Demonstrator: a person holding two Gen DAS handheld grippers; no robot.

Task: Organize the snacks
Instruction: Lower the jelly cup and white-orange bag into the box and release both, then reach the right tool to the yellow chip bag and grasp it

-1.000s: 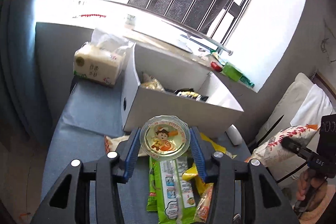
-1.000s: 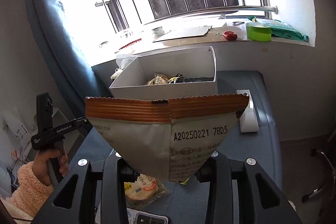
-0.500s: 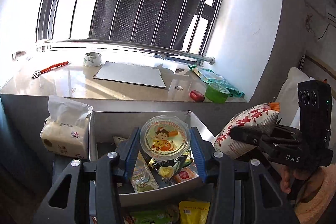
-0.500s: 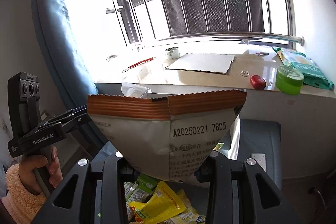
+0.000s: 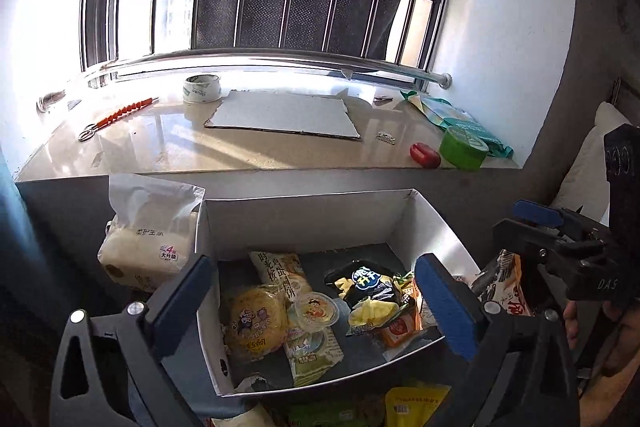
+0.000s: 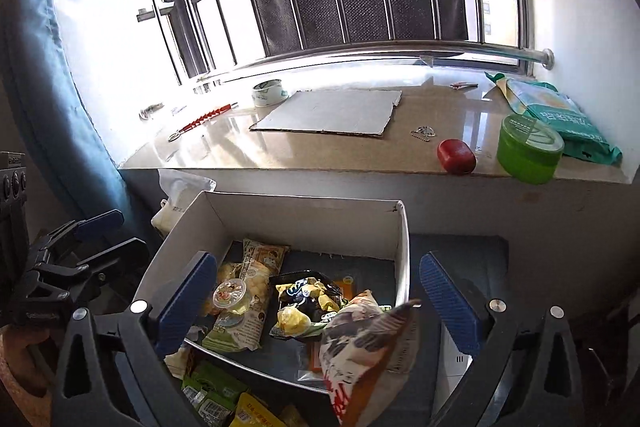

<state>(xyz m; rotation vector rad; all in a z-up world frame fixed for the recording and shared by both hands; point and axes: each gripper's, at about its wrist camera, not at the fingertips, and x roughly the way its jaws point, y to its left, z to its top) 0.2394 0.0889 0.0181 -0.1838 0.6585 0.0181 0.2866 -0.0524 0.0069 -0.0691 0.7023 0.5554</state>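
Note:
A white cardboard box (image 5: 304, 223) (image 6: 304, 223) stands on the blue table and holds several snack packets. The small round jelly cup (image 5: 316, 311) (image 6: 229, 293) lies inside it on the packets. My left gripper (image 5: 316, 303) is open and empty above the box. My right gripper (image 6: 316, 303) is open too. The white and orange snack bag (image 6: 368, 351) leans on the box's near right corner, free of the pads. The right gripper also shows at the right edge of the left wrist view (image 5: 560, 239), with the bag (image 5: 508, 287) below it.
A tissue pack (image 5: 148, 231) stands left of the box. More snack packets (image 6: 224, 399) lie on the table in front of the box. The windowsill behind holds cardboard (image 5: 280, 115), tape (image 5: 202, 89), a green jar (image 5: 464, 147) and a red object (image 5: 425, 155).
Both grippers have opened. The jelly cup has dropped from the left gripper into the box. The snack bag has left the right gripper and rests on the box's corner.

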